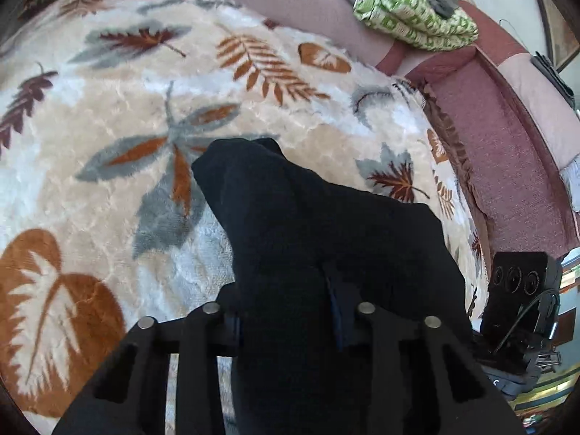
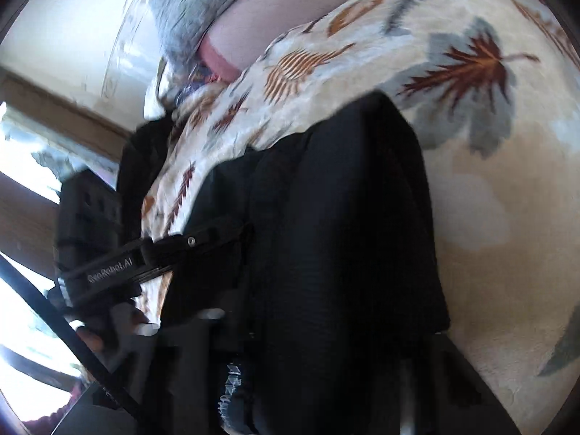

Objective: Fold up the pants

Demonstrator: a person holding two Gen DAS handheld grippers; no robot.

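Observation:
The black pants [image 1: 308, 224] hang bunched from my left gripper [image 1: 290, 322], which is shut on the cloth and holds it above the leaf-patterned blanket [image 1: 127, 108]. In the right wrist view the same black pants [image 2: 344, 235] drape over my right gripper [image 2: 308, 355], which is shut on them; its fingers are mostly hidden by the fabric. The left gripper's body [image 2: 108, 268] shows at the left of the right wrist view, close beside the pants. The right gripper's body [image 1: 518, 308] shows at the right edge of the left wrist view.
The blanket [image 2: 471, 127] covers a pink-maroon sofa [image 1: 507, 145]. A green patterned bundle [image 1: 409, 7] lies on the sofa back. A grey cushion [image 2: 203, 3] and a bright window [image 2: 21, 188] are at the left.

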